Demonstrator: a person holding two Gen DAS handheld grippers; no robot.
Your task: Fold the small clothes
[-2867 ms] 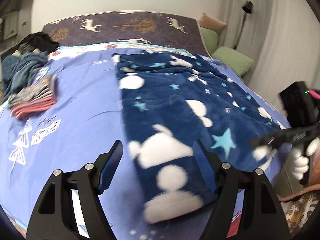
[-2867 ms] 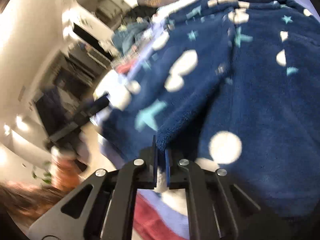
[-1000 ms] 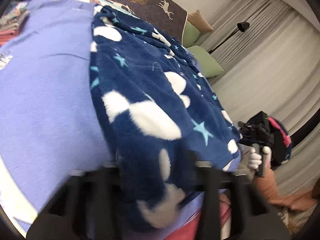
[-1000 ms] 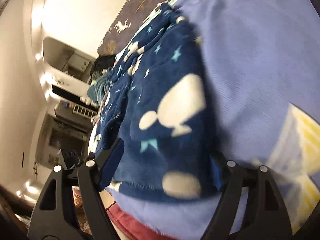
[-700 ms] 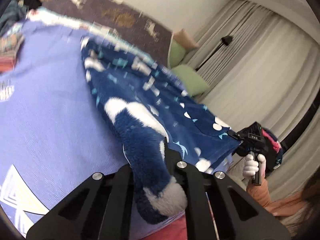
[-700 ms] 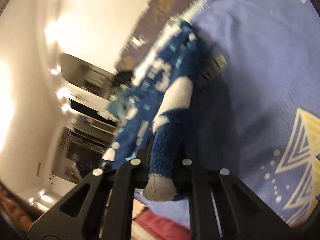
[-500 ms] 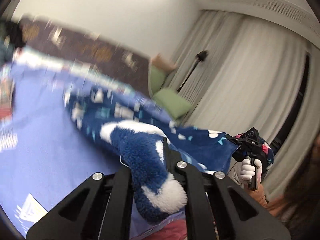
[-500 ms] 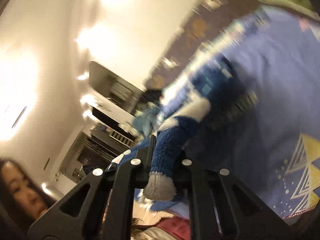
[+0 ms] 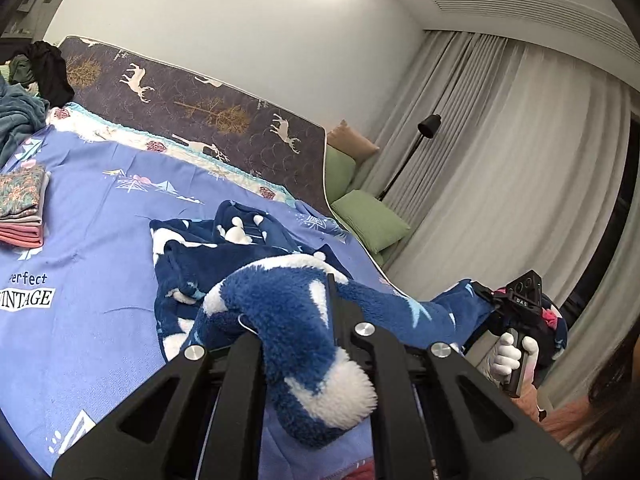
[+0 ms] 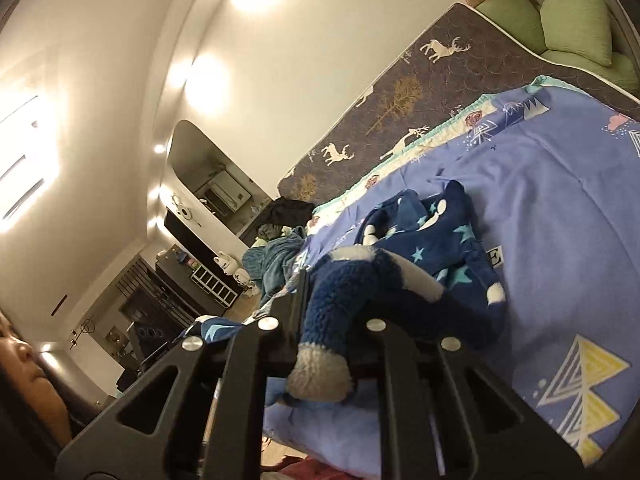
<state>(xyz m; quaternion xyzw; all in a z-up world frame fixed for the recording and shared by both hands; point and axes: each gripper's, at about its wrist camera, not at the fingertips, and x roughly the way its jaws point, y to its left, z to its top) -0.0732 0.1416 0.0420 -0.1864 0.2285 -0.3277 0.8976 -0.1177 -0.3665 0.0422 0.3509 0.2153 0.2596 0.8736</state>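
Left claw point(image 9: 298, 320) clenched on one corner of the dark blue fleece garment point(image 9: 280, 304), white-tipped fluffy end bulging out toward the camera between the black arms. Right claw point(image 10: 334, 314) likewise clenched on the opposite corner, a blue and grey tuft point(image 10: 320, 376) hanging down between its arms; jaws there just closed over the last second with the fleece between them. Near edge of the garment stretched in the air between the two claws, seen from the left wrist as a band running across to the right claw point(image 9: 486, 294) gripped by a white-gloved hand point(image 9: 510, 356) at the far right. Rest of the garment trailing down and bunched in loose folds on the purple-blue bed sheet point(image 9: 100, 240), about mid-bed, well apart from the folded stack of patterned and pink clothes point(image 9: 20, 208) at the left edge. Teal blanket point(image 9: 16, 120) and dark clothes point(image 9: 48, 68) heaped by the deer-print mattress point(image 9: 208, 108) standing against the wall; green cushions point(image 9: 368, 220) beyond the bed by the curtains. Compared with three seconds ago: garment then spread flat and long across the bed with the left claw wide open over its near end; now both corners pinched and lifted clear of the sheet, far half dragged toward the near side and crumpled, views tilted up to take in wall and ceiling lights
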